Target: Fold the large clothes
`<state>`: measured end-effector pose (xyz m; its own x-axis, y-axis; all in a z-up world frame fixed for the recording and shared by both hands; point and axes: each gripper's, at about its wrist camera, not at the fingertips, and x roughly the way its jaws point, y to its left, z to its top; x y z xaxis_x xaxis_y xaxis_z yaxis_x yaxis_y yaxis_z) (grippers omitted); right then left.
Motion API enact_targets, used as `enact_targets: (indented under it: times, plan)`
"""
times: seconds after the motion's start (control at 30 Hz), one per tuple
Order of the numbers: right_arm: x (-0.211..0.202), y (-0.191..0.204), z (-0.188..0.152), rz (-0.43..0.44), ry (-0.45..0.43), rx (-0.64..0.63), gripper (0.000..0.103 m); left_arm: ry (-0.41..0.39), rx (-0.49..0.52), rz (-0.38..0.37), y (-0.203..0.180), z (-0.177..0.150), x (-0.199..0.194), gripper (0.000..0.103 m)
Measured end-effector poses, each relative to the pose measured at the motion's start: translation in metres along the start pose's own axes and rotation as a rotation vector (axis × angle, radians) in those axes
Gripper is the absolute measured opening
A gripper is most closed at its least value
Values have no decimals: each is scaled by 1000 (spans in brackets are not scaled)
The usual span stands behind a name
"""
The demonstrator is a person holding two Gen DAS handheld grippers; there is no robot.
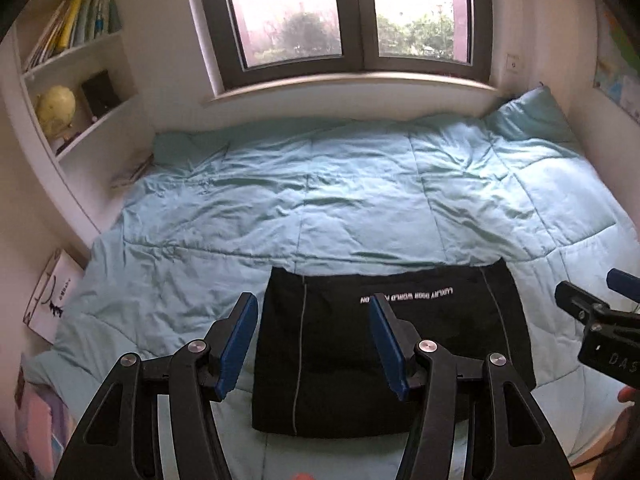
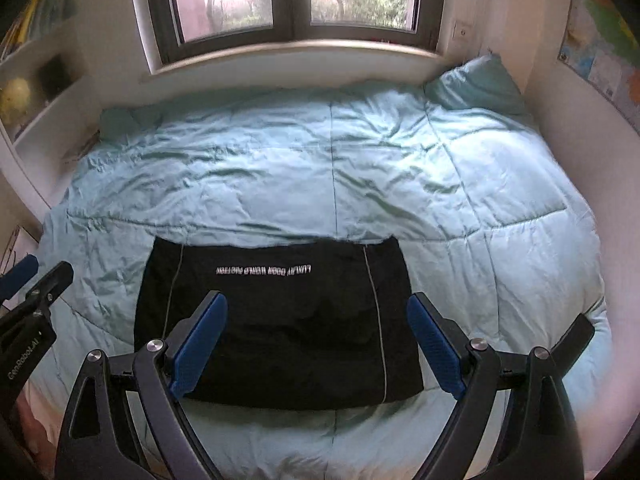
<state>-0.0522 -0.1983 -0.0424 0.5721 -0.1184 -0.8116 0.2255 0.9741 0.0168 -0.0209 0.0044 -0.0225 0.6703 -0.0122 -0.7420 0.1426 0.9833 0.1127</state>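
Note:
A black garment (image 1: 340,360) (image 2: 280,320) lies folded into a flat rectangle on the light blue quilt (image 1: 320,208) (image 2: 320,168), near the bed's front edge. White lettering and two thin pale stripes run across it. My left gripper (image 1: 314,316) hovers high above the garment's left part, jaws apart, nothing between the blue pads. My right gripper (image 2: 318,316) hangs above the garment's right part, jaws wide, nothing in them. Each gripper shows at the edge of the other's view: the right gripper (image 1: 600,312) and the left gripper (image 2: 36,292).
A window (image 1: 352,12) and its sill stand behind the bed. White shelves (image 1: 76,80) with books and a globe (image 1: 56,106) line the left wall. A blue pillow (image 2: 476,84) leans in the far right corner, a map (image 2: 604,48) hangs on the right wall.

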Motion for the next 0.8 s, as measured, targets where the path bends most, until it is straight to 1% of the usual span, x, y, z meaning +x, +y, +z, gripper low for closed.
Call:
enact_targets:
  times: [0.1, 0.3, 0.7, 0.8]
  plan:
    - [13, 0, -5, 0, 32, 7, 92, 45, -13, -14, 0, -5, 13, 59]
    - [31, -1, -13, -10, 79, 5, 92, 125, -14, -3, -4, -18, 37, 59]
    - [44, -1, -22, -12, 120, 9, 92, 181, 37, -24, -8, -30, 55, 59]
    - [45, 0, -23, -12, 122, 6, 92, 194, 50, -10, -3, -30, 61, 59]
